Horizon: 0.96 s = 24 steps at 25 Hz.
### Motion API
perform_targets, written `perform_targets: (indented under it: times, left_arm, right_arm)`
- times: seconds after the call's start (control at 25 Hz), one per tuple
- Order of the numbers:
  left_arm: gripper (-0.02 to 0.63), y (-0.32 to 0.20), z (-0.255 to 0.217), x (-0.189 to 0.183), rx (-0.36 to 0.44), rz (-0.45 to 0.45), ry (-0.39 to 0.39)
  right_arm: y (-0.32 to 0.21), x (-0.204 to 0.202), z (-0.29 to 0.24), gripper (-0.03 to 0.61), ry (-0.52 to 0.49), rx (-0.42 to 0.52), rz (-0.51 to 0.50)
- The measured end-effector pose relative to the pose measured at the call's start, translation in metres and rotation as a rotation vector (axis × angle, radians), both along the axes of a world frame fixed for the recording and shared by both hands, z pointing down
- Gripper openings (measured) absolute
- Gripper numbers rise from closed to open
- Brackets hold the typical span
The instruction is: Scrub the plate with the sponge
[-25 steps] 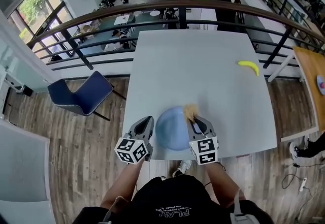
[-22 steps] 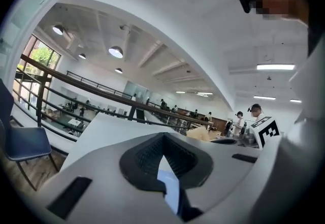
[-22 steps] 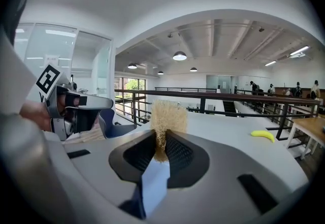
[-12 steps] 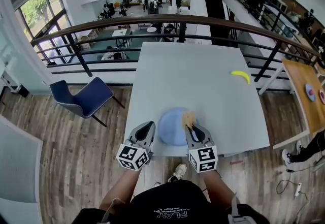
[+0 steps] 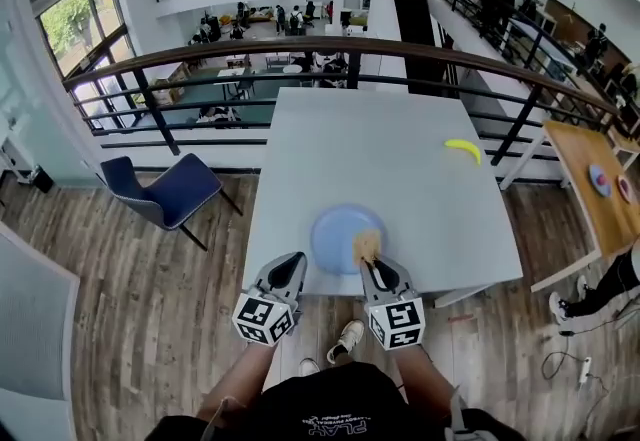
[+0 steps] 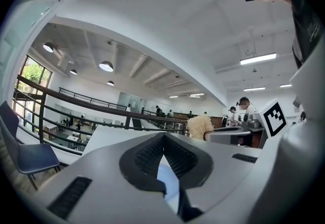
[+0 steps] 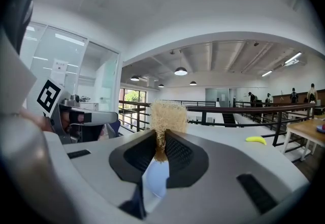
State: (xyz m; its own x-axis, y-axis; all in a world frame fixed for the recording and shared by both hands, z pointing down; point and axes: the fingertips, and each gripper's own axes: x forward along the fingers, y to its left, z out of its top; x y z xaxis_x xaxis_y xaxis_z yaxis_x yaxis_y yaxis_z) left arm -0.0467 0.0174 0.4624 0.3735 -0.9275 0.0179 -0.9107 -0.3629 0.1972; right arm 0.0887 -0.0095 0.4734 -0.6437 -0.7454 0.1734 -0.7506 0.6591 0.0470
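Note:
A round blue plate [image 5: 335, 232] lies flat on the pale table [image 5: 400, 154], close to its near edge. My right gripper [image 5: 369, 268] is shut on a tan, fibrous sponge [image 5: 366, 247], which sits over the plate's near right rim. In the right gripper view the sponge [image 7: 166, 118] sticks up from the closed jaws of the right gripper [image 7: 160, 149]. My left gripper [image 5: 292, 263] hovers at the table's near edge, just left of the plate, and is shut with nothing in it. Its closed jaws [image 6: 163, 139] point level across the table.
A yellow banana [image 5: 462, 148] lies at the table's far right. A dark railing [image 5: 300, 54] runs behind the table, above a lower floor. A blue chair [image 5: 165, 191] stands left of the table. A wooden table [image 5: 600, 189] stands at the right.
Both grippers have drawn back toward the table's near edge, from flanking the plate to behind it. The sponge came along in the right gripper. The plate stayed on the table.

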Motion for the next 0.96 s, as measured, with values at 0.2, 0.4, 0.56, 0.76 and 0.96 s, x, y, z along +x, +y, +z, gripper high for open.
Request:
perform_targets:
  times: [0.2,0.4,0.56,0.76,0.96]
  left_arm:
    - [0.012,0.025,0.006,0.011,-0.036,0.002,0.019]
    - [0.012,0.040,0.013,0.012,-0.054,0.017,0.013]
    - [0.012,0.044,0.013,0.008,-0.060,0.002,-0.003]
    - [0.012,0.051,0.015,-0.003,-0.064,-0.010,0.002]
    - [0.012,0.055,0.017,-0.012,-0.059,-0.007,0.001]
  right_arm:
    - [0.026,0.004,-0.005,0.058,-0.018,0.013,0.009]
    - [0.041,0.008,-0.004,0.058,-0.047,0.000,0.041]
    - [0.048,0.009,-0.007,0.058,-0.048,0.012,0.042]
    - [0.056,0.009,-0.012,0.058,-0.051,0.048,0.079]
    - [0.058,0.002,-0.013,0.058,-0.059,0.063,0.087]
